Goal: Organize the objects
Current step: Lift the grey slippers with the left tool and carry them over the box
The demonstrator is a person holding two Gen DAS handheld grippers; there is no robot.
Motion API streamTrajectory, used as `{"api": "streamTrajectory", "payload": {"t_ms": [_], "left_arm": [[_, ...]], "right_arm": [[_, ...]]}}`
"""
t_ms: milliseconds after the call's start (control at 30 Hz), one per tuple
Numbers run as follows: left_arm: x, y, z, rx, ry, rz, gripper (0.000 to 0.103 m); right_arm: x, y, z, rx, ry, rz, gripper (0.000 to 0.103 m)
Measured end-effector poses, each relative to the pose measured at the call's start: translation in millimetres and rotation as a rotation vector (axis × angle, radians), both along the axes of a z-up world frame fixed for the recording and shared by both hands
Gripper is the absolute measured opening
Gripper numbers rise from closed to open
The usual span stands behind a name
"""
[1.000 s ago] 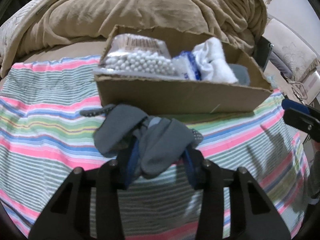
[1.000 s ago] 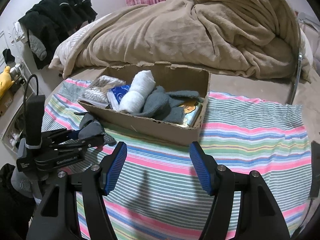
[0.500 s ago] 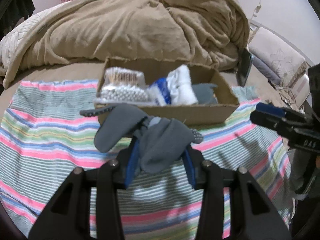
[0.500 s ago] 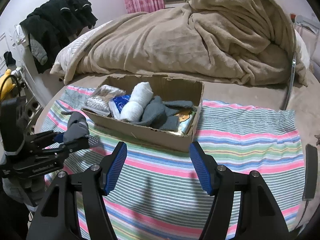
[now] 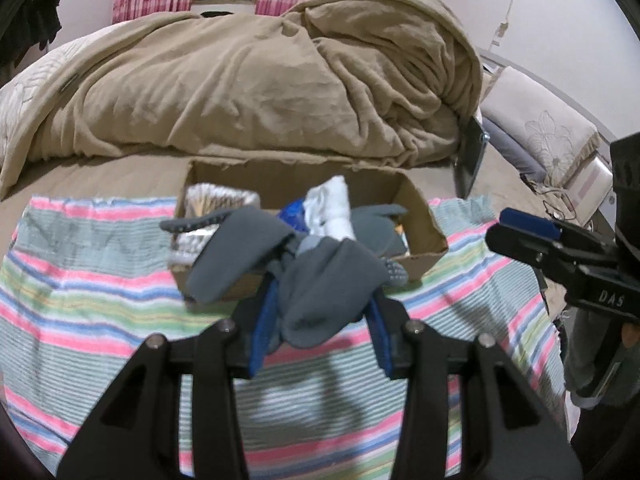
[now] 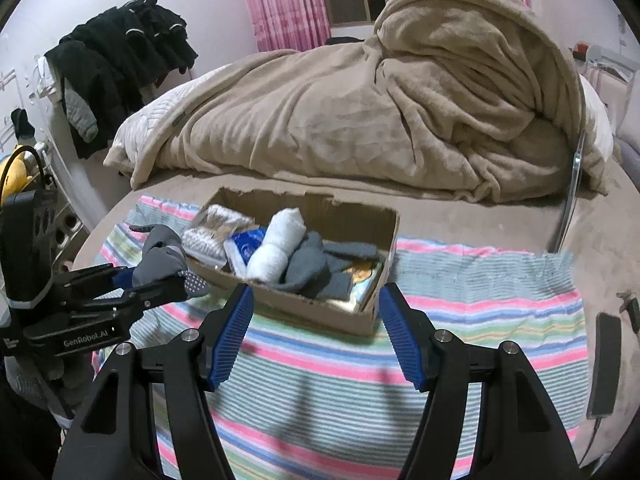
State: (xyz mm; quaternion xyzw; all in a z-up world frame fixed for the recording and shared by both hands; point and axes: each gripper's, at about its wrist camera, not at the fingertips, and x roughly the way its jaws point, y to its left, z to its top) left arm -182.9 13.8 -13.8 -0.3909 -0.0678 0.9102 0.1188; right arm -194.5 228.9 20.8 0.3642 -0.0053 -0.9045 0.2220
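Grey sock: soft knit, bunched into limp folds, a dotted anti-slip sole showing at its right end; the sock (image 5: 320,280) hung in the air just near of the box, above the striped cloth.
Left gripper: the left gripper (image 5: 320,320) was clamped nearly closed on the sock's middle, both ends drooping outside the blue pads.
Right gripper: the right gripper (image 6: 314,336) stood about half open with nothing between its pads, poised over the cloth on the near side of the box.
Box: the cardboard box (image 6: 304,304) sat on the cloth (image 6: 480,288) on the bed, already carrying a white roll (image 6: 276,244), grey socks (image 6: 320,268), a blue-and-white packet and a clear pack at its left end.
Step in hand: judged to be carrying the sock to the box.
Doing it well: lift enough that the dangling ends clear the near wall, move over a free spot, likely beside the other grey socks, then lower before letting go so the folds do not catch on the torn rim.
Risk: a loose end could drape over the wall and pull the sock out.
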Motion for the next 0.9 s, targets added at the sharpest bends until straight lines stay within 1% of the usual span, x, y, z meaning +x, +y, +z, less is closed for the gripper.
{"api": "streamTrajectory", "payload": {"t_ms": [300,533,667,900], "left_arm": [[-29.9,12.8,7.3,0.005,0.007,0.002,0.044],[-57.5,10.6,8.7,0.011,-0.004,0.019,0.045],[-71.2,8.5,5.6,0.014,-0.018,0.016,0.046],[-96.8,3.6,-5.4,0.048,-0.053,0.022,0.046]], "right_arm": [[-10.9,2.3,4.1,0.001,0.011,-0.002,0.068],[-24.7,7.9,5.4,-0.005,0.016,-0.009,0.068],[-35.4,10.6,3.5,-0.006,0.013,-0.014,0.068],[-49.7,9.7,-2.2,0.001,0.004,-0.014,0.068]]}}
